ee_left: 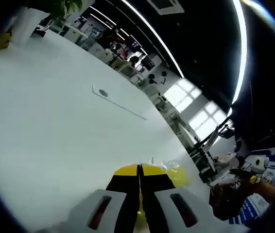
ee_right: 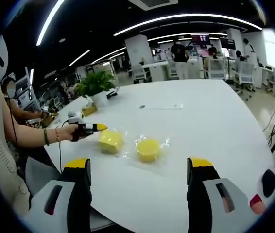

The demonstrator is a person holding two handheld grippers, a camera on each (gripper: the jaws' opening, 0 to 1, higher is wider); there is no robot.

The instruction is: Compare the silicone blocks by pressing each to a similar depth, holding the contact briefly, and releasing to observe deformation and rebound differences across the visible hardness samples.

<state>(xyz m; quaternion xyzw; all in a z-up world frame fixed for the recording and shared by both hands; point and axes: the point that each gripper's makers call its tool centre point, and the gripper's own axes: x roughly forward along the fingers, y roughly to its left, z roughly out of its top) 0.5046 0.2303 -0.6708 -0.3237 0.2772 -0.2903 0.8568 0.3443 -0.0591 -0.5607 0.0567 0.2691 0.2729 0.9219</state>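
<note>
Two yellow silicone blocks lie in clear wrap on the white table point(ee_right: 215, 121): a squarish block point(ee_right: 111, 141) and a rounder block point(ee_right: 148, 148) to its right. A hand holds my left gripper point(ee_right: 97, 127) at the squarish block's left side, its yellow tips together and touching the block. In the left gripper view, the left gripper point(ee_left: 140, 169) is shut, with a wrapped yellow block point(ee_left: 177, 174) just beyond its tips. My right gripper point(ee_right: 138, 165) is open wide and hangs near the table's front edge, short of the rounder block, with nothing between its jaws.
A potted plant point(ee_right: 96, 86) stands at the table's far left corner, and a flat cable hatch point(ee_right: 161, 106) lies further back. A person sits at the left edge point(ee_right: 11, 131). Desks, chairs and people fill the room behind. A dark object point(ee_right: 268, 182) sits near the right edge.
</note>
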